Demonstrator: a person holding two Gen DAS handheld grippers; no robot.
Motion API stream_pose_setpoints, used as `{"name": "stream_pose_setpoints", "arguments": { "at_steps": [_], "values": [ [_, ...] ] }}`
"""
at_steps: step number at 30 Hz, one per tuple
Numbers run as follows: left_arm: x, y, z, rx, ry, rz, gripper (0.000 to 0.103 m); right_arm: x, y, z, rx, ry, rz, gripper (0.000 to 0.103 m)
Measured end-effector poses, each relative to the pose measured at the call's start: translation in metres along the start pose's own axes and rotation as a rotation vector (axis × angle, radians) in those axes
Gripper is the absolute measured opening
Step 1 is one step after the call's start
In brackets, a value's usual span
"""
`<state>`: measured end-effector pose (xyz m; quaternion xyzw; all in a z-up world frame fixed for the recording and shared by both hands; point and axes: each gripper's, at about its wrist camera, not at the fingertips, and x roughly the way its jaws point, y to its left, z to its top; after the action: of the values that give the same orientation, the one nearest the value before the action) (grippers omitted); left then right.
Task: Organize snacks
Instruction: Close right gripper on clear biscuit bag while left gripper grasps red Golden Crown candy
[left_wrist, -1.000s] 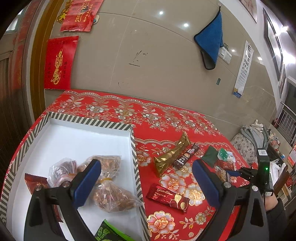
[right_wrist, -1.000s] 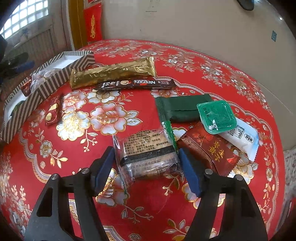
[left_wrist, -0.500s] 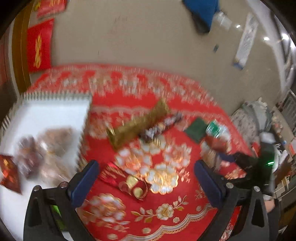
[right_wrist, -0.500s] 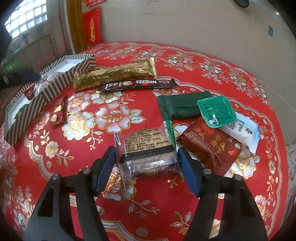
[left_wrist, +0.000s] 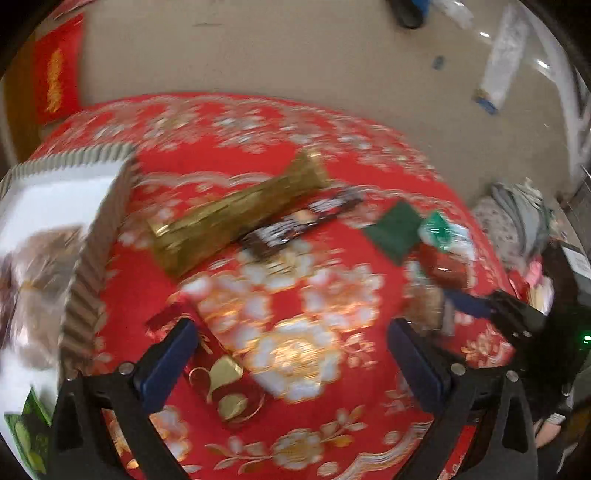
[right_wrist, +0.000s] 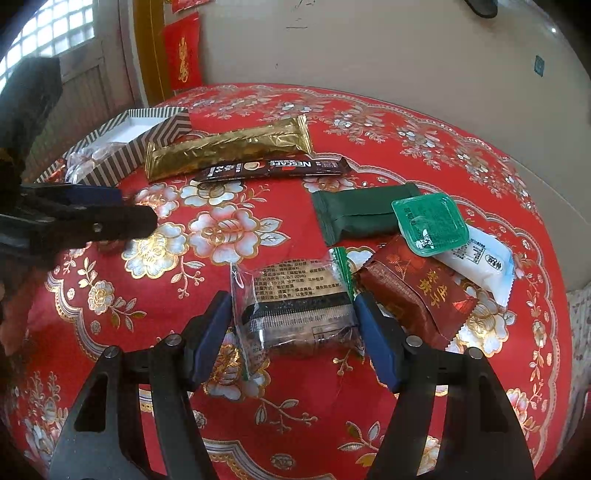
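The left gripper (left_wrist: 291, 363), jaws wide and empty, has been swung from the striped box (left_wrist: 92, 251) to the red-gold packet (left_wrist: 221, 380) — seemingly next; the right gripper (right_wrist: 291, 332) brackets, perhaps lightly pinches, the clear-wrapped cake (right_wrist: 299, 306).

We hold our left gripper (left_wrist: 291, 363), jaws wide, over the red-and-gold snack bar (left_wrist: 218, 376), just right of the striped box (left_wrist: 92, 236).

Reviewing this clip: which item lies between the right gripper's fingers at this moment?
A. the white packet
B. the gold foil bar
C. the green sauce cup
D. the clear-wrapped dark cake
D. In the right wrist view the clear-wrapped dark cake sits between the right gripper fingers; the gold foil bar lies far off by the striped box.
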<state>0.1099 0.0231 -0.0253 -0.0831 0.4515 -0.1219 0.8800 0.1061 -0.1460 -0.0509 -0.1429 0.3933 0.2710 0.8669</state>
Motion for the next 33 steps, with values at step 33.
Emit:
{"name": "stream_pose_setpoints", "arguments": {
  "at_steps": [33],
  "values": [
    [0.008,0.014,-0.005,-0.101,0.126,-0.115,0.103,0.000,0.002,-0.001,-0.014,0.002,-0.021,0.069]
  ]
}}
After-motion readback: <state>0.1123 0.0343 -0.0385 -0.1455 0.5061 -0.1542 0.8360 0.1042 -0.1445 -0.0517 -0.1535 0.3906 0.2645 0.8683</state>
